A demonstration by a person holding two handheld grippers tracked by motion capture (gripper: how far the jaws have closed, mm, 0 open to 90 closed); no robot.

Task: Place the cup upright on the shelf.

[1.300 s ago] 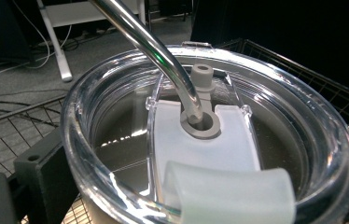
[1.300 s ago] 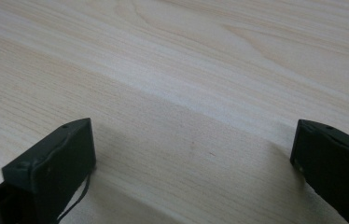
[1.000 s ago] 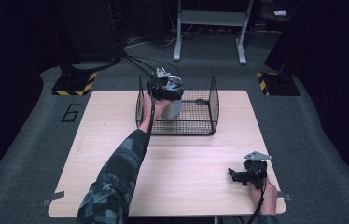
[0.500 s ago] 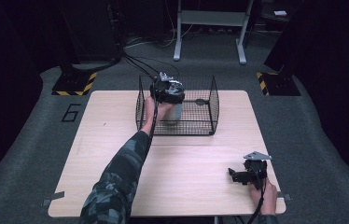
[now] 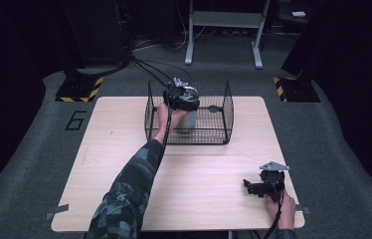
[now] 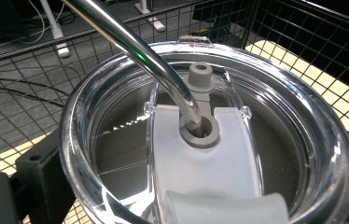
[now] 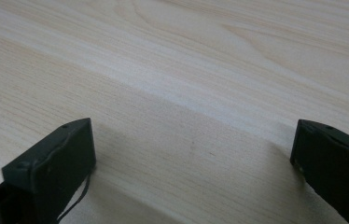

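One tumbler (image 5: 189,121) with one metal straw (image 6: 135,44) stands inside the single wire basket (image 5: 222,132) on the table (image 5: 109,164), the left gripper (image 5: 180,97) clamped on it. The right gripper (image 5: 259,185) rests near the table's corner, jaws apart and empty.

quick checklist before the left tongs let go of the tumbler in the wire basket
1. Tumbler inside the wire basket: ok.
2. Tumbler upright: ok, as far as the high view shows.
3. Tumbler base resting on the basket floor: cannot tell.
4. Lid seated, metal straw through its hole: ok.
5. Left tongs gripping the tumbler: ok, its rim sits between them in the left gripper view.
6. Right tongs open, on the table away from the basket: ok.
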